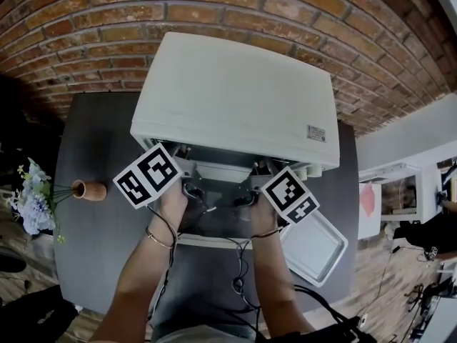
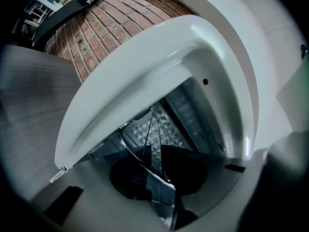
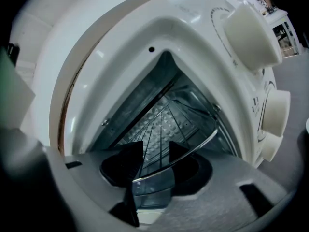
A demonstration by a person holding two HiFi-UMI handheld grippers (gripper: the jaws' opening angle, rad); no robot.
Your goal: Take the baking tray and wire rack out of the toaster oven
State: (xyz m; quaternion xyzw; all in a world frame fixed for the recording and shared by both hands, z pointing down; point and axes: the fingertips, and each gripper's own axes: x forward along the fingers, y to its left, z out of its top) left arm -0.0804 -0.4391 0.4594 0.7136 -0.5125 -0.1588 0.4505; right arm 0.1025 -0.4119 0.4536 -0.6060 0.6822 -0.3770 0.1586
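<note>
As left gripper pinches the wire rack, right gripper straddles it, fingers apart.

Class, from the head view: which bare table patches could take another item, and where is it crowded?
Bare: the table between the vase and the toaster oven, and its near-left corner below the vase. Crowded: the oven's mouth, filled by the left gripper and right gripper, and the right front, taken by a white tray.

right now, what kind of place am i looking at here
Probably a home-style room or a staged studio corner, not clearly a full kitchen: a white toaster oven stands on a dark table against a red brick wall, with a small vase of flowers on the same table.
</note>
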